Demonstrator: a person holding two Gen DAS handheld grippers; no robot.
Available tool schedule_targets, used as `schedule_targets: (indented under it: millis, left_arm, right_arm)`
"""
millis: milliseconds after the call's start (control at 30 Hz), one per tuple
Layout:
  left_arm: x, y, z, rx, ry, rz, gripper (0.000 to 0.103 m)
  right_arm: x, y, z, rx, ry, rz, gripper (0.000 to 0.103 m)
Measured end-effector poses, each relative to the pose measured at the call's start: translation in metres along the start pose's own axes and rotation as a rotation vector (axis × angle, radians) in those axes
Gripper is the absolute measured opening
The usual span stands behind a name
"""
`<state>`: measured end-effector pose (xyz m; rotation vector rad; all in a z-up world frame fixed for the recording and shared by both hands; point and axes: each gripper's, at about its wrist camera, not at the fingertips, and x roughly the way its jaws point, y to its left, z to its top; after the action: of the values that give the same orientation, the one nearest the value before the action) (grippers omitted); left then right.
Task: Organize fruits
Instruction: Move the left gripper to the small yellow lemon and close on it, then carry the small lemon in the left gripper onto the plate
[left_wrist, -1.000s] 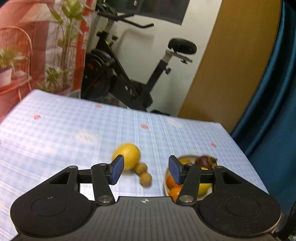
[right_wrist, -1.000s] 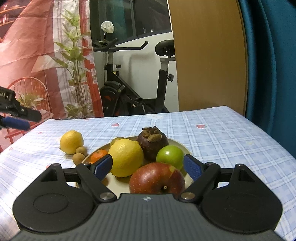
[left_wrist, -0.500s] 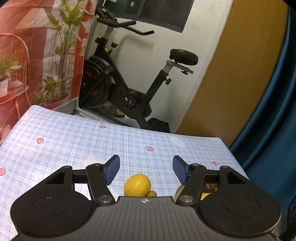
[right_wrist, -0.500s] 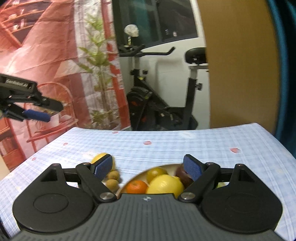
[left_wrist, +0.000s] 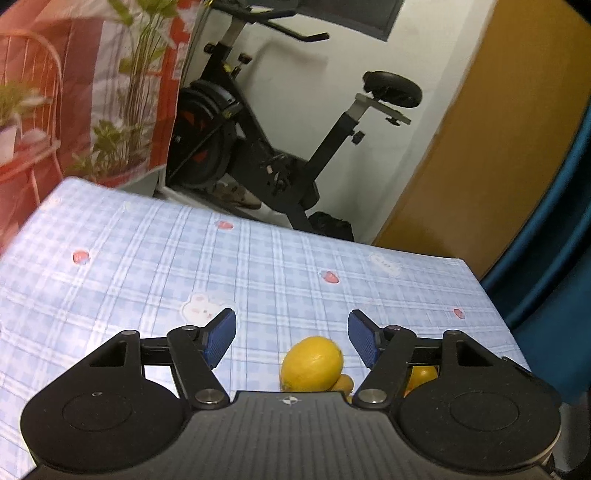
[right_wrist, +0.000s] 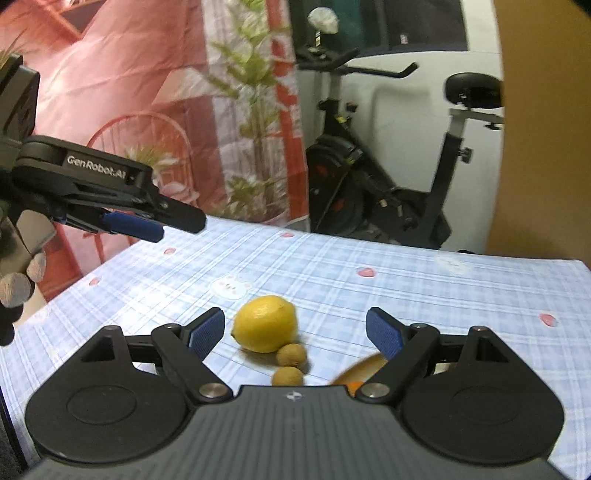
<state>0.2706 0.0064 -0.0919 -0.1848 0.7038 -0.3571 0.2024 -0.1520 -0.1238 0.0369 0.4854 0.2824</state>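
Observation:
A yellow lemon (right_wrist: 266, 323) lies on the blue checked tablecloth (right_wrist: 369, 295), with two small brown longans (right_wrist: 291, 354) touching it at its near right. In the left wrist view the lemon (left_wrist: 312, 363) shows low between the fingers. My left gripper (left_wrist: 291, 338) hovers above the cloth; its jaws are opening and nothing is between them. It also shows at the left of the right wrist view, left gripper (right_wrist: 147, 225). My right gripper (right_wrist: 295, 332) is open and empty, above and short of the lemon. The plate's rim (right_wrist: 360, 371) and an orange (left_wrist: 421, 376) peek out behind the right finger.
An exercise bike (left_wrist: 280, 147) stands beyond the table's far edge. A red curtain with plants (left_wrist: 92, 110) is at the left, a wooden panel (left_wrist: 480, 147) and blue curtain (left_wrist: 554, 240) at the right. A person's gloved hand (right_wrist: 18, 284) holds the left gripper.
Both grippers pulled back and tilted up, so the plate of fruit dropped almost out of sight. The left jaws widened. The right view swung left, from the plate to the lemon and longans.

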Motion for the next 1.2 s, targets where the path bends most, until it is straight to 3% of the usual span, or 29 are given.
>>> schedule_targets:
  millis: [233, 533, 633, 700, 900, 1200]
  left_arm:
    - [0.009, 0.027, 0.000, -0.091, 0.004, 0.002, 0.070]
    - [0.029, 0.040, -0.005, -0.125, 0.050, -0.031, 0.070]
    - [0.041, 0.038, -0.006, -0.105, 0.082, -0.077, 0.070]
    - [0.049, 0.034, -0.009, -0.076, 0.103, -0.105, 0.070]
    - [0.061, 0.028, -0.020, -0.009, 0.134, -0.179, 0.070]
    - [0.075, 0.036, -0.030, -0.037, 0.177, -0.245, 0.070]
  right_arm:
    - [0.056, 0.010, 0.003, -0.022, 0.107, 0.054, 0.086]
    - [0.107, 0.015, 0.000, -0.053, 0.200, 0.006, 0.080]
    - [0.114, 0.013, -0.001, -0.040, 0.220, 0.012, 0.079]
    - [0.114, 0.012, -0.001, -0.028, 0.232, 0.024, 0.072]
    - [0.107, 0.008, -0.001, 0.000, 0.213, 0.059, 0.071]
    - [0.104, 0.014, 0.000, -0.006, 0.207, 0.117, 0.069]
